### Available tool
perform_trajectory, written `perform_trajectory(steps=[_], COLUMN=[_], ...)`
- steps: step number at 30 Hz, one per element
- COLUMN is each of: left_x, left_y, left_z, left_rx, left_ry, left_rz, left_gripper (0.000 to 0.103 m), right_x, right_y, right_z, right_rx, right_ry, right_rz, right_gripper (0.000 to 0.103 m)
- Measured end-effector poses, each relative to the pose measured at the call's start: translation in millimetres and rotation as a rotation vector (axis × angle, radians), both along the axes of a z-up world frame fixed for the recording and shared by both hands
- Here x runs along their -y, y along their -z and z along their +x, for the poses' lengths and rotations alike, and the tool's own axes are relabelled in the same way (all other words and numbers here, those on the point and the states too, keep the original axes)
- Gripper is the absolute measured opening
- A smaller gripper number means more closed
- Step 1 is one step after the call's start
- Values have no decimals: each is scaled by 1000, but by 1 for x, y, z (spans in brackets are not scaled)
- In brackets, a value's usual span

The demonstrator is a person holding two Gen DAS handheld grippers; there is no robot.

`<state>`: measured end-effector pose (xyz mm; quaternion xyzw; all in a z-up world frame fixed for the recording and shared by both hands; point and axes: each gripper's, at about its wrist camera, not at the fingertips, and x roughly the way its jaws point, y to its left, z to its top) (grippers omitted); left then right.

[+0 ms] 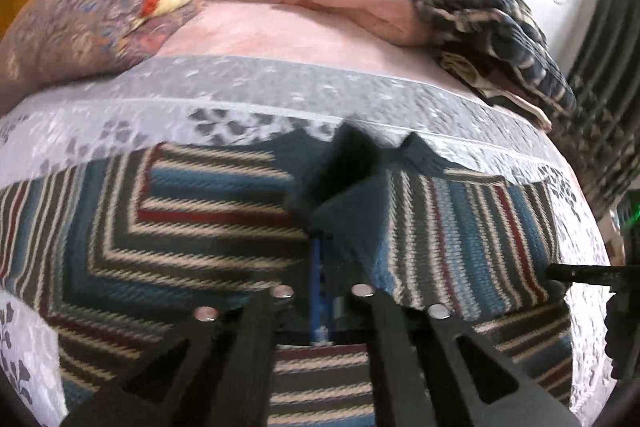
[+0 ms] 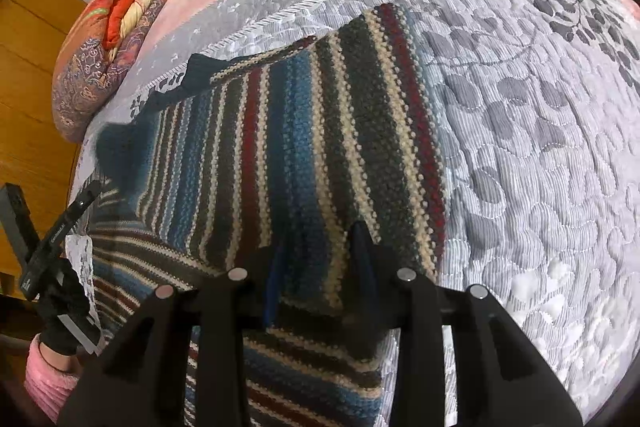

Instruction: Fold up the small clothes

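Striped knit sweater point(image 2: 304, 131), lying spread on a grey quilted bedspread point(image 2: 540, 155).
Left gripper point(image 1: 324, 291) and right gripper point(image 2: 316, 267) are each pinching a sweater fold between nearly closed fingers.

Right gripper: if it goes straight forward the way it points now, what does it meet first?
Most likely the striped sweater: the right gripper already stands over its edge, with knit between the fingers. Beyond it lies the grey quilt.

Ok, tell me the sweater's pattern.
The sweater has blue, dark grey, cream and red knit stripes; clearest in the right wrist view.
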<state>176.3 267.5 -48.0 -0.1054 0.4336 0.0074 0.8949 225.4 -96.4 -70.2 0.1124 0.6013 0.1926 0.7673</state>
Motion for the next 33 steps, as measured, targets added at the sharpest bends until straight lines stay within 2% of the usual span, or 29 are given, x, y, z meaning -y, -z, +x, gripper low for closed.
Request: perform_trajectory(steps=[3, 7, 9, 14, 17, 20, 21, 24, 26, 33], left_x=[-23, -49, -61, -59, -49, -46, -46, -48, -49, -44], left_y=[5, 14, 17, 28, 43, 58, 60, 59, 55, 19], left_z=[-7, -14, -15, -2, 13, 20, 21, 26, 24, -16], left_rx=[-15, -40, -55, -114, -164, -186, -180, -151, -126, -24], left_ry=[-20, -64, -101, -83, -70, -109, -120, -137, -147, -176], left_rz=[-68, -169, -219, -377, -443, -491, -497, -505, -503, -318], left_gripper=[0, 8, 23, 39, 42, 37, 25, 11, 9, 8], right_x=[-3, -6, -9, -20, -23, -23, -22, -22, -22, -27], right_y=[0, -4, -9, -15, -14, -13, -12, -11, -11, -13], right_z=[1, 2, 1, 4, 4, 4, 4, 4, 4, 1], right_rx=[-2, 2, 18, 34, 37, 40, 39, 37, 38, 24], right_ry=[3, 8, 5, -7, -14, -18, -16, -14, -17, -51], right_rz=[-6, -18, -26, -24, -35, -37, -35, -28, -27, 14], right_gripper=[36, 38, 38, 38, 38, 38, 38, 38, 38, 36])
